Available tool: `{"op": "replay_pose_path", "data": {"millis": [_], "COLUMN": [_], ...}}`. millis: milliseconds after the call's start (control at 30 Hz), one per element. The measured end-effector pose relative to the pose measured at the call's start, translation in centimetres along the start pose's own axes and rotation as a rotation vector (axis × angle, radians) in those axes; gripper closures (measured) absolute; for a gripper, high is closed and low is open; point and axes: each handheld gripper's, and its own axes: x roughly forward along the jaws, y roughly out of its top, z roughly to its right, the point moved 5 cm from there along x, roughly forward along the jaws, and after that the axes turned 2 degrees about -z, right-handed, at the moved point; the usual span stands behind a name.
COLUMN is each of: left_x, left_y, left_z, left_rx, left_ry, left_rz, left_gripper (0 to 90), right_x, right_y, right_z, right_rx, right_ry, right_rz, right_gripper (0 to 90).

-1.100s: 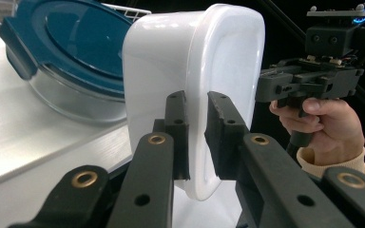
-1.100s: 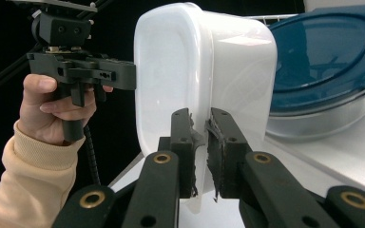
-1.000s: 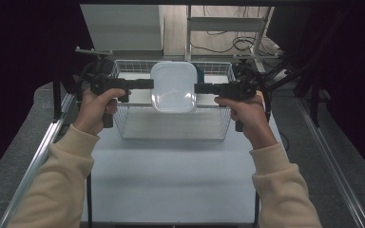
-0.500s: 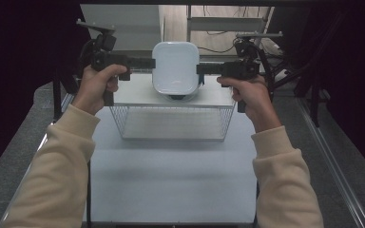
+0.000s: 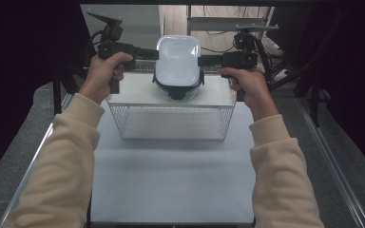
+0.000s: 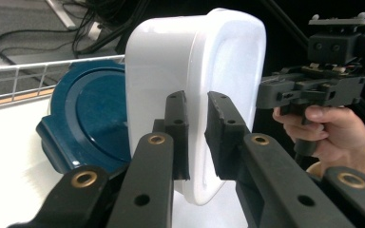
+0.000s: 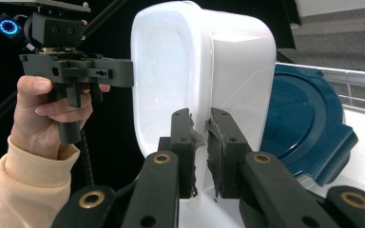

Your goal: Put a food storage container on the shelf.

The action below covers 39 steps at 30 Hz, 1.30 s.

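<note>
- Plainly, nearest lies bare counter (image 5: pixel 171 180), then the wire basket (image 5: pixel 171 121).
- Above it, the left gripper (image 5: pixel 148 53) and right gripper (image 5: pixel 207 60) each pinch a rim of the white tub (image 5: pixel 178 57), held aloft.
- It looks light, stiff and slippery; opposite rims seem the best hold.
- The blue lid (image 6: pixel 90 116) sits just beneath.

below: wire basket (image 5: pixel 171 121), blue lid (image 5: pixel 178 90) | front table (image 5: pixel 171 185): free

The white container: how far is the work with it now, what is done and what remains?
Done: the white container is clear of the wire basket and off the blue lid. In hand: the left gripper and the right gripper each pinch one edge. Left: setting it down; I cannot tell where.
</note>
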Motion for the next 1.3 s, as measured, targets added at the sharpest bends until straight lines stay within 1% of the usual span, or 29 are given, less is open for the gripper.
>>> {"op": "replay_pose_path", "data": {"millis": [33,67,100,167,200,267,433,467,567,700,767,833,900,967,1000,1033,1067,1100,1133,1167,1200,1233,1267,1300], "left_x": [0.3,0.5,0.5,0.6,0.7,1.0,1.8,1.9,2.2,2.7,2.9,3.1,3.2,3.2,3.2,3.3,3.3,3.2,3.0,2.7,2.5,2.1,1.8,1.3], "left_y": [0.0,0.0,0.1,0.3,0.4,0.6,1.2,1.2,1.4,1.5,1.4,1.3,1.2,1.1,1.1,1.1,1.1,1.2,1.2,1.2,1.1,1.0,0.9,0.7], "left_z": [-0.4,-0.7,-0.9,-1.3,-1.5,-1.9,-3.3,-3.5,-3.9,-4.7,-5.1,-5.4,-5.6,-5.8,-5.8,-5.8,-5.7,-5.6,-5.5,-5.3,-5.2,-4.8,-4.6,-4.0], "left_rx": [-0.005,-0.015,-0.029,-0.049,-0.056,-0.086,-0.176,-0.186,-0.208,-0.239,-0.254,-0.262,-0.268,-0.271,-0.270,-0.264,-0.257,-0.244,-0.220,-0.200,-0.184,-0.159,-0.141,-0.111], "left_ry": [0.007,0.009,-0.002,-0.013,-0.022,-0.039,-0.056,-0.057,-0.062,-0.064,-0.073,-0.063,-0.084,-0.099,-0.098,-0.091,-0.078,-0.064,-0.052,-0.035,-0.022,-0.009,-0.001,0.020], "left_rz": [-0.013,-0.012,-0.007,-0.006,-0.004,-0.001,0.015,0.020,0.028,0.037,0.040,0.040,0.050,0.053,0.050,0.048,0.048,0.059,0.071,0.079,0.084,0.093,0.098,0.113], "left_gripper": [79.3,79.2,79.0,78.9,78.8,78.5,76.7,76.4,75.5,73.9,73.0,71.8,70.9,70.6,69.7,67.1,63.5,56.6,51.3,46.1,40.9,37.5,34.3,33.0], "right_x": [0.1,0.4,0.6,0.7,0.8,1.0,1.8,2.0,2.4,2.9,3.1,3.3,3.6,3.6,3.6,3.6,3.7,3.6,3.6,3.4,3.3,3.2,3.1,3.1], "right_y": [0.0,0.0,0.0,0.2,0.3,0.6,1.4,1.6,1.9,2.1,2.2,2.2,2.2,2.2,2.1,2.1,2.1,2.1,2.2,2.3,2.3,2.2,2.1,2.0], "right_z": [0.2,0.5,0.7,1.0,1.2,1.7,2.9,3.2,3.9,4.7,5.1,5.3,5.4,5.4,5.4,5.3,5.2,5.0,4.7,4.4,3.9,3.5,2.7,2.2], "right_rx": [0.006,0.015,0.026,0.053,0.064,0.086,0.162,0.185,0.222,0.280,0.301,0.310,0.318,0.316,0.311,0.309,0.297,0.279,0.260,0.228,0.183,0.143,0.085,0.052], "right_ry": [-0.003,-0.011,-0.009,0.015,0.021,0.021,0.013,0.014,0.009,0.019,0.021,0.012,0.005,0.002,-0.003,-0.011,-0.028,-0.048,-0.071,-0.098,-0.136,-0.165,-0.202,-0.220], "right_rz": [-0.003,-0.012,-0.013,-0.007,-0.008,-0.012,-0.019,-0.021,-0.020,-0.008,0.002,0.013,0.017,0.023,0.028,0.025,0.027,0.036,0.051,0.068,0.079,0.078,0.077,0.079], "right_gripper": [80.6,80.3,80.3,80.0,79.7,78.5,74.7,73.9,72.1,70.5,69.8,69.4,68.3,68.0,67.4,63.9,58.5,52.7,48.2,43.1,39.7,38.0,35.7,34.4]}}
